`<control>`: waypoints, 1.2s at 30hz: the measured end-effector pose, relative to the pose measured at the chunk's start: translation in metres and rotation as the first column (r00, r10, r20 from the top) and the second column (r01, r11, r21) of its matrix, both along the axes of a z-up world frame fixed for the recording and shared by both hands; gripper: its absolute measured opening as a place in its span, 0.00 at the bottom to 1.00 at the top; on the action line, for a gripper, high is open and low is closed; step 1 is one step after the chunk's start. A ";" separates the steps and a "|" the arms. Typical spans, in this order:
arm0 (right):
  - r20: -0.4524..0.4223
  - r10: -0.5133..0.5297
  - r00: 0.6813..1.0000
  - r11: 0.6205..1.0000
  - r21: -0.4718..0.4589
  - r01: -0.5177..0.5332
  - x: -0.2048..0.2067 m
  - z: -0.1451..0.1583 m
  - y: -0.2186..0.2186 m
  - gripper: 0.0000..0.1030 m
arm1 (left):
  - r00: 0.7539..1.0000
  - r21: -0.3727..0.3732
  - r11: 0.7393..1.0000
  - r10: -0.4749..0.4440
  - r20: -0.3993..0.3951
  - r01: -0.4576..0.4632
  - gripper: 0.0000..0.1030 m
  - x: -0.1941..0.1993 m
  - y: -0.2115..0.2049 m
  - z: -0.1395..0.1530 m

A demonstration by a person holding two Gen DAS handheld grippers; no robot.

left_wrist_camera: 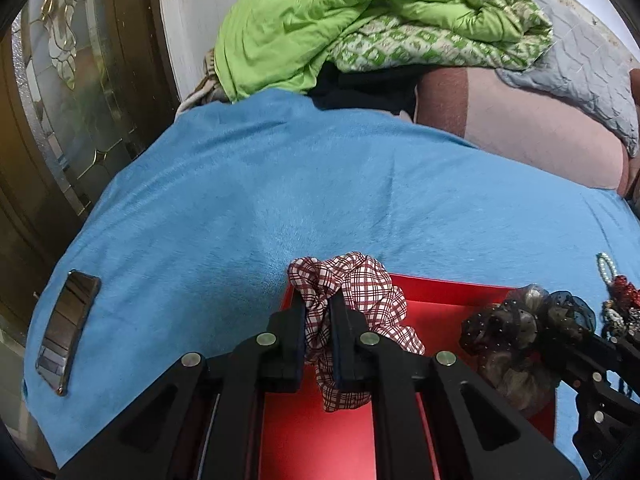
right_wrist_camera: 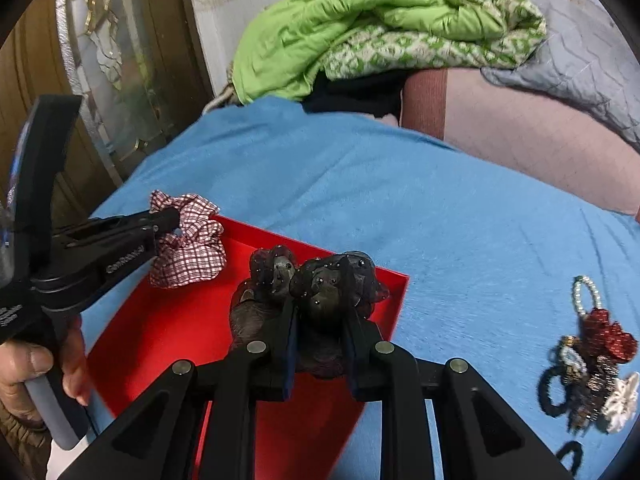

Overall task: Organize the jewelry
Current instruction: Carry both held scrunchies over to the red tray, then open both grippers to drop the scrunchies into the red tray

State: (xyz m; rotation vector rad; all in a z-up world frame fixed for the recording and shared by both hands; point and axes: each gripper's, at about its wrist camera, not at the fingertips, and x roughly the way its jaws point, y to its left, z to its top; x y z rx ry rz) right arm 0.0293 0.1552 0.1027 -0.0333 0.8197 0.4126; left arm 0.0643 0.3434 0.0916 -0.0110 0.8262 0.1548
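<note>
A red tray (left_wrist_camera: 440, 292) (right_wrist_camera: 168, 328) lies on the blue bedcover. My left gripper (left_wrist_camera: 318, 308) (right_wrist_camera: 172, 220) is shut on a red-and-white checked scrunchie (left_wrist_camera: 360, 284) (right_wrist_camera: 188, 240) and holds it over the tray's far left corner. My right gripper (right_wrist_camera: 320, 312) (left_wrist_camera: 568, 344) is shut on a dark sheer scrunchie with small studs (right_wrist_camera: 332, 280) (left_wrist_camera: 516, 328), held over the tray's right side. A pile of hair ties and beaded jewelry (right_wrist_camera: 592, 364) (left_wrist_camera: 620, 304) lies on the cover to the right of the tray.
A phone (left_wrist_camera: 66, 332) lies on the blue cover (left_wrist_camera: 280, 184) at the left. A green quilt (left_wrist_camera: 360, 28) and grey pillow (left_wrist_camera: 592, 80) are heaped at the far end. A wooden door with glass (left_wrist_camera: 72, 80) stands at the left. A black hair tie (right_wrist_camera: 570, 454) lies near the pile.
</note>
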 end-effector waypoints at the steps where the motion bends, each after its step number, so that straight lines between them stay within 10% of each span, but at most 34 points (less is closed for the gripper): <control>1: -0.010 -0.006 1.000 1.000 -0.002 0.006 0.005 -0.006 0.002 0.22 | 1.000 0.001 1.000 0.001 -0.004 -0.001 0.10 0.002 0.001 -0.003; 10: -0.052 -0.008 0.999 1.000 -0.022 0.007 0.024 -0.030 0.013 0.23 | 1.000 0.006 1.000 0.015 -0.011 -0.015 0.20 0.012 0.002 -0.016; 17: -0.060 0.008 0.998 1.000 -0.028 -0.010 0.025 -0.036 0.016 0.38 | 1.000 0.010 1.000 0.017 0.015 -0.017 0.54 0.007 -0.001 -0.009; 21: -0.047 0.014 0.999 1.000 -0.011 -0.014 0.023 -0.032 0.014 0.60 | 0.999 0.002 1.000 0.019 0.033 -0.019 0.55 0.000 -0.004 0.004; 36: 0.024 0.014 1.000 0.999 0.030 -0.015 -0.029 0.013 -0.013 0.62 | 0.990 0.086 0.995 -0.056 0.128 0.045 0.60 -0.063 -0.057 0.067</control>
